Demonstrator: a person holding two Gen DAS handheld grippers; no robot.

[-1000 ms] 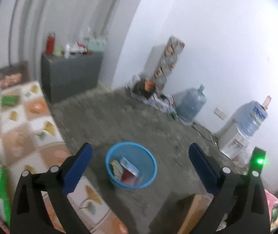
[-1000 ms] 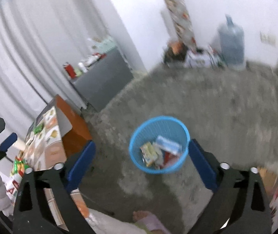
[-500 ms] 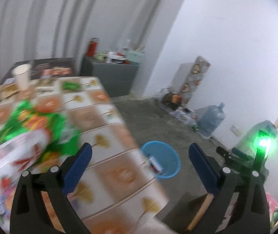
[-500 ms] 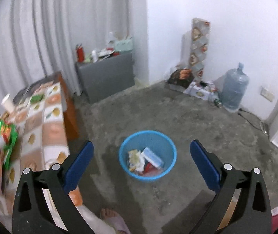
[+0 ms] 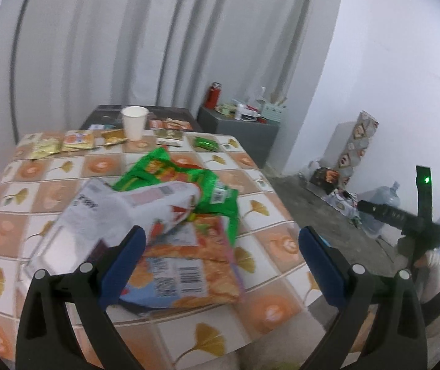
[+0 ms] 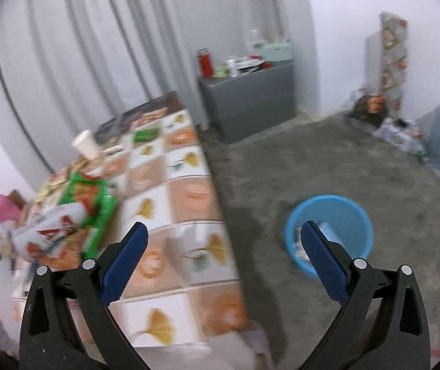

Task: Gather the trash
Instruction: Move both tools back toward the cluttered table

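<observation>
The bench [image 5: 260, 215], covered with a tiled cloth of orange squares and yellow leaves, is taken as the landmark. On its near middle a pile of trash is seen: an orange snack bag [image 5: 186, 274] lies flat at the front, a white crumpled bag [image 5: 121, 212] rests partly over it on the left side, and a green wrapper [image 5: 189, 182] lies behind both, touching them. The same pile is seen blurred in the right wrist view, where the green wrapper [image 6: 87, 197] is the clearest part.

On the floor to the right of the bench, well apart from it, a blue basket [image 6: 355, 215] is standing upright. Some trash is seen inside it, but the pieces are too blurred to be named.

At the far end of the bench a white paper cup [image 5: 134, 122] stands upright, and small flat packets [image 5: 76, 140] are laid just beside it, to its left.

The left hand-held gripper [image 5: 220, 246] is held over the near edge of the bench with its jaws spread wide; nothing is pinched, and the pile is framed between them. The right hand-held gripper [image 6: 224, 243] is held over the right edge of the bench, also spread wide and holding nothing.
</observation>
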